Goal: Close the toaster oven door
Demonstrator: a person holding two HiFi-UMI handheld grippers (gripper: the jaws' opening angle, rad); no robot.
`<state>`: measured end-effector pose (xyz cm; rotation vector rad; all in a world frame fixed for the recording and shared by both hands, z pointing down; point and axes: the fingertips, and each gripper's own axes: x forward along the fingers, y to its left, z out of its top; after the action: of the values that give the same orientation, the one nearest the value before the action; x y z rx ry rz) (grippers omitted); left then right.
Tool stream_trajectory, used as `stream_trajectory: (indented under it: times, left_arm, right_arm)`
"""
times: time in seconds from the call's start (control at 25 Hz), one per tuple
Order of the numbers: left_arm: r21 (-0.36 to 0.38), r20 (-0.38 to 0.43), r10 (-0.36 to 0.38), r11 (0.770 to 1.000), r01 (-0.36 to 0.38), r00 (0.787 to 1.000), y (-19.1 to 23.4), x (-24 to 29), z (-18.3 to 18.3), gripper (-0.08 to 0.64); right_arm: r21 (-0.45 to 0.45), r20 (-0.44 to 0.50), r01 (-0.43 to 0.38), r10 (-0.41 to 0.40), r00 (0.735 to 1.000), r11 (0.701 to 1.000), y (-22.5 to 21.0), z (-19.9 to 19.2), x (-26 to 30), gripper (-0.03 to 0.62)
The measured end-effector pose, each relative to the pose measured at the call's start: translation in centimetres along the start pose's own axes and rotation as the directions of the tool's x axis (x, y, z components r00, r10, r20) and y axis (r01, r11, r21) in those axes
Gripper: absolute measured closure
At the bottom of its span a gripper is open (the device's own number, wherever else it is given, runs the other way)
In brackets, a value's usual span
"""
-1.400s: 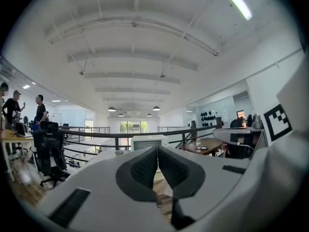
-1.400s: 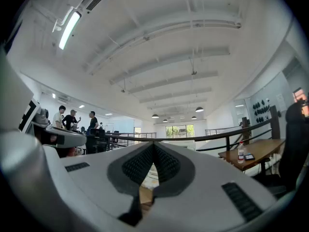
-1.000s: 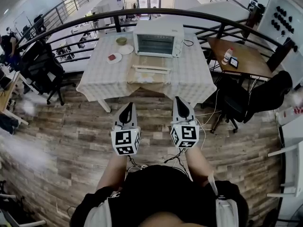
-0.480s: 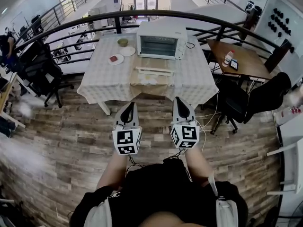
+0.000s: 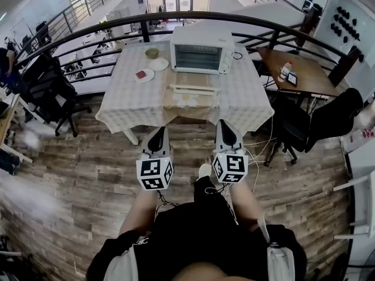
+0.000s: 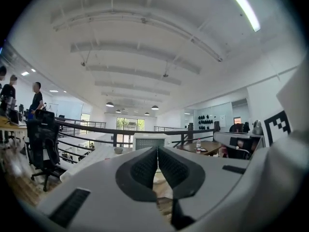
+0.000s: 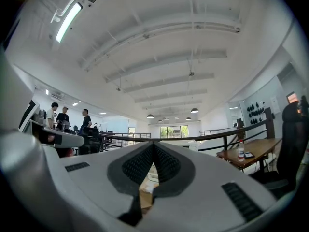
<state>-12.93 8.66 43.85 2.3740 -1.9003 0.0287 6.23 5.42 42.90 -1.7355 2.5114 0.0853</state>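
Note:
The white toaster oven (image 5: 200,50) stands at the far side of a table with a checked cloth (image 5: 129,95), its glass front facing me. A long pale flat piece (image 5: 193,89) lies in front of it on brown paper; from here I cannot tell what it is. Both grippers hang over the wooden floor, well short of the table. My left gripper (image 5: 157,139) and right gripper (image 5: 223,132) are shut with nothing between the pads. In the left gripper view the oven (image 6: 146,140) shows far off just above the left gripper (image 6: 157,151). The right gripper (image 7: 153,149) also points toward the table.
Two plates (image 5: 157,63) and a bowl (image 5: 152,52) sit left of the oven. A black railing (image 5: 117,22) curves behind the table. Black office chairs stand at the left (image 5: 50,84) and right (image 5: 293,127). A wooden desk (image 5: 304,75) with a bottle (image 5: 285,70) is at the right.
The table and oven have drawn slightly nearer and larger in view. Both grippers stay shut and side by side. A shoe now shows between them.

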Motion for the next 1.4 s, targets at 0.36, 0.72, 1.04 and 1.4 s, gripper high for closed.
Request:
stream_trajectory:
  times: [0.36, 0.72, 1.04, 1.4]
  left_arm:
    - [0.055, 0.022, 0.033, 0.998, -0.035, 0.999, 2.7, 5.9, 1.2, 0.545]
    - [0.077, 0.022, 0.047, 0.996, -0.048, 0.999, 4.0, 16.7, 2.2, 0.545]
    - [0.080, 0.026, 0.040, 0.996, -0.042, 0.999, 3.8, 27.8, 4.4, 0.545]
    - [0.078, 0.013, 0.046, 0.996, -0.047, 0.999, 4.3, 36.9, 4.6, 0.545]
  right_arm:
    - [0.005, -0.001, -0.004, 0.004, 1.000, 1.000, -1.5, -1.1, 7.2, 0.591]
    - [-0.008, -0.005, -0.026, 0.025, 1.000, 1.000, -5.9, -2.1, 17.3, 0.591]
    - [-0.013, -0.009, -0.057, 0.057, 0.998, 0.998, -10.8, -2.1, 26.8, 0.592]
    - [-0.005, -0.031, -0.086, 0.086, 0.996, 0.996, -14.7, -3.7, 34.9, 0.591]
